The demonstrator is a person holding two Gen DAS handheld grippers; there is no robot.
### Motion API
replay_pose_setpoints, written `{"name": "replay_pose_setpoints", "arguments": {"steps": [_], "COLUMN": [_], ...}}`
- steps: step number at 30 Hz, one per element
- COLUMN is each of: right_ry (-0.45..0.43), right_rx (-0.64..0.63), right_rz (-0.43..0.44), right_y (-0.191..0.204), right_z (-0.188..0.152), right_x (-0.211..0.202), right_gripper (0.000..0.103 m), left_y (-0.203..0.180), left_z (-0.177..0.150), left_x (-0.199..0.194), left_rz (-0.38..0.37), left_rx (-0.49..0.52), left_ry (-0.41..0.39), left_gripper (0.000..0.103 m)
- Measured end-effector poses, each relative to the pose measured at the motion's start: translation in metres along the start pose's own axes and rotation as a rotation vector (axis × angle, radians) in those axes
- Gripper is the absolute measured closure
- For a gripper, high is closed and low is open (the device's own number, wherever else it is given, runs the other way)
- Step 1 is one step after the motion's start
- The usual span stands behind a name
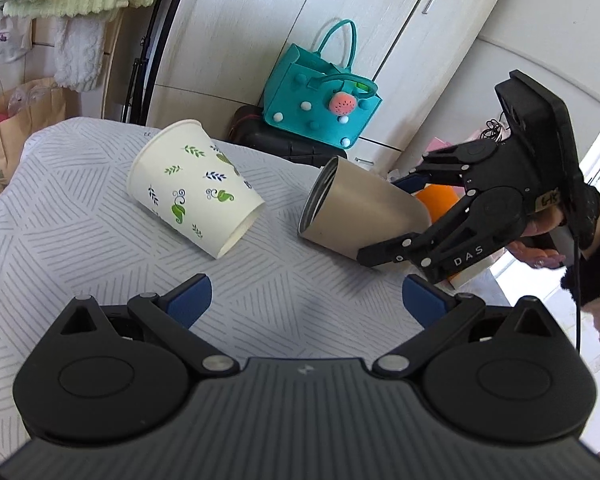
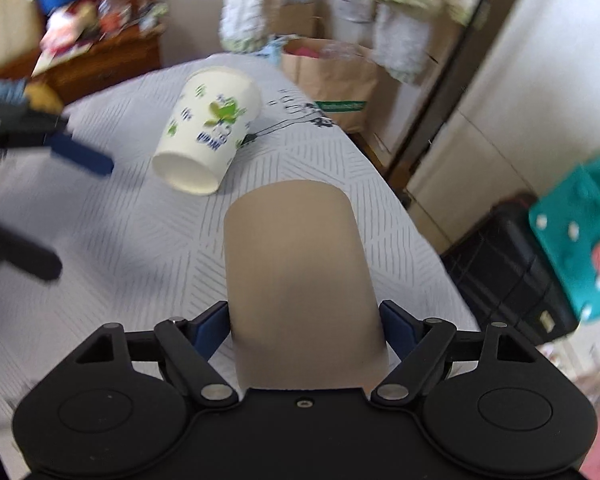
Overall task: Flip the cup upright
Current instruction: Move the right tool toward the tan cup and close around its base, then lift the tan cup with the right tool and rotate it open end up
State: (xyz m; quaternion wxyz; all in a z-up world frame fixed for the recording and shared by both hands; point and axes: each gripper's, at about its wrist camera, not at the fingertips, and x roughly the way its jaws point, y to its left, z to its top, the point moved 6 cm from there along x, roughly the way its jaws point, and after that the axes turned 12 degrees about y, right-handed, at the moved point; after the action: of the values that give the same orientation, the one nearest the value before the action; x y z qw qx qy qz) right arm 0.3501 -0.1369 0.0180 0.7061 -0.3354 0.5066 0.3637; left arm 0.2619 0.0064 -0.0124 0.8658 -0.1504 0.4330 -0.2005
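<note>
The right gripper is clamping the tan cup near its base, holding it tilted just above the cloth, mid-flip; next it needs rotating mouth-up and setting down. The left gripper is hanging open and empty. Two cups: beyond the jaws, the paper cup is lying sideways.

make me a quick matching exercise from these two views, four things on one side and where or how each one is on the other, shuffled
Things:
1. beige cup
2. paper cup with leaf print
3. teal felt bag
4. left gripper

States:
A. open, holding nothing
B. lying on its side on the tablecloth, untouched
C. tilted, clamped in the right gripper
D. on a black case beyond the table

Pairs: 1-C, 2-B, 3-D, 4-A
</note>
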Motion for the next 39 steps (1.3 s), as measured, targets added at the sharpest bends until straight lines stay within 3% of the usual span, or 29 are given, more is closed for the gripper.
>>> {"name": "replay_pose_setpoints", "arguments": {"steps": [9, 15, 28, 39], "right_ry": [0.012, 0.010, -0.026, -0.104], "right_rx": [0.187, 0.251, 0.460, 0.535], "right_rz": [0.021, 0.021, 0.042, 0.076], "right_y": [0.013, 0.034, 0.085, 0.115], "right_z": [-0.011, -0.025, -0.063, -0.087], "right_x": [-0.013, -0.024, -0.039, -0.031], "right_gripper": [0.020, 0.020, 0.020, 0.020], "left_y": [-0.003, -0.005, -0.003, -0.018], "left_z": [-0.014, -0.027, -0.052, -0.069], "left_x": [-0.012, -0.026, -0.059, -0.052], "left_rz": [-0.034, 0.035, -0.029, -0.114], "left_rx": [-0.031, -0.008, -0.022, -0.010], "left_ry": [0.004, -0.015, 0.021, 0.109], "left_gripper": [0.000, 0.000, 0.000, 0.000]}}
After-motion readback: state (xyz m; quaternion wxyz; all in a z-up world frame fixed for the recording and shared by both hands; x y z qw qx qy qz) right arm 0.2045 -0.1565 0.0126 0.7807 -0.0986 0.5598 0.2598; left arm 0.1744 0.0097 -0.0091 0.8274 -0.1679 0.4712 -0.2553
